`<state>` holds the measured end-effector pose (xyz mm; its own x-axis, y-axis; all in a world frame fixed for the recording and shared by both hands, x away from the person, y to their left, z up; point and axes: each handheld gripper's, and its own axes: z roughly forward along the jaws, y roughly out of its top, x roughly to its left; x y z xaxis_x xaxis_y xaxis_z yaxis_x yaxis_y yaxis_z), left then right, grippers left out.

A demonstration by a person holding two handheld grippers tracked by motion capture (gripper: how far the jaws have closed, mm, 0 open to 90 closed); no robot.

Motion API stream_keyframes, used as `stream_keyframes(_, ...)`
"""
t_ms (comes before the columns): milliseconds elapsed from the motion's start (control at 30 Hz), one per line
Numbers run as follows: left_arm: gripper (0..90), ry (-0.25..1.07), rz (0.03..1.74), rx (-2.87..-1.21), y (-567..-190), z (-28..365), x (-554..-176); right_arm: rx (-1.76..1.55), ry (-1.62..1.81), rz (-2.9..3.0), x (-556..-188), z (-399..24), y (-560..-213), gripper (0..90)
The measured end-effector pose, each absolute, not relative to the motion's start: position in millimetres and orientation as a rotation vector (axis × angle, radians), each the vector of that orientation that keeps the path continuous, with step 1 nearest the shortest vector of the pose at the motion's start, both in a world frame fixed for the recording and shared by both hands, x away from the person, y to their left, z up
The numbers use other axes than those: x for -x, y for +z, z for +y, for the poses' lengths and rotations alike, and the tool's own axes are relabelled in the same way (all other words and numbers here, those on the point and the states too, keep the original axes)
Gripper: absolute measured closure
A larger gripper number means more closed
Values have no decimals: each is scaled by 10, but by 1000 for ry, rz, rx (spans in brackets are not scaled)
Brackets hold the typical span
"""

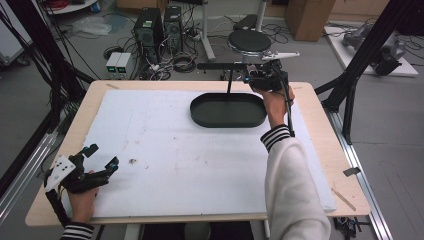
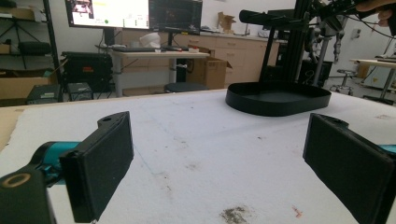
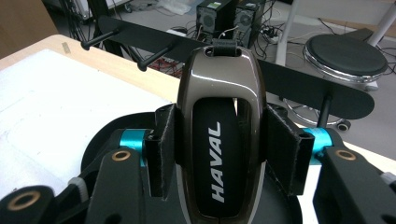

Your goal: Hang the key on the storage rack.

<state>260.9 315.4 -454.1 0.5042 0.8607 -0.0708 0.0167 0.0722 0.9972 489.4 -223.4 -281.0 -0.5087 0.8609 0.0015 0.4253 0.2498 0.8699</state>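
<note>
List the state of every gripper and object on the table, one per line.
Left gripper: open, holds nothing, low over the white mat.
Right gripper: shut on the key fob, raised above the tray's far edge.
Key fob: upright between the jaws, HAVAL label facing the camera.
Tray: empty, flat on the mat.
Rack: pegs bare, behind the tray.
</note>
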Motion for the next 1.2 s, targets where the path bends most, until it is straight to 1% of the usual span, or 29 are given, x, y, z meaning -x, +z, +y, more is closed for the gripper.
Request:
stream_keyframes(533, 90, 762, 847, -1354, -4542, 3153, -2610, -1168, 1203, 2021, -4928, -2208, -2768, 481)
stream_keyframes(733, 90, 761, 850, -1352, -4542, 3154, -2612, -1178, 1214, 2015, -4974, -2200, -2786, 481)
stream_keyframes(933, 90, 762, 850, -1352, -4542, 3152, -2612, -1185, 1214, 2005, -5033, -2180, -2734, 481)
stream_keyframes(1200, 90, 760, 851, -1355, -4541, 3155, -2610, -1208, 1171, 2020, -5076, -2204, -2789, 480)
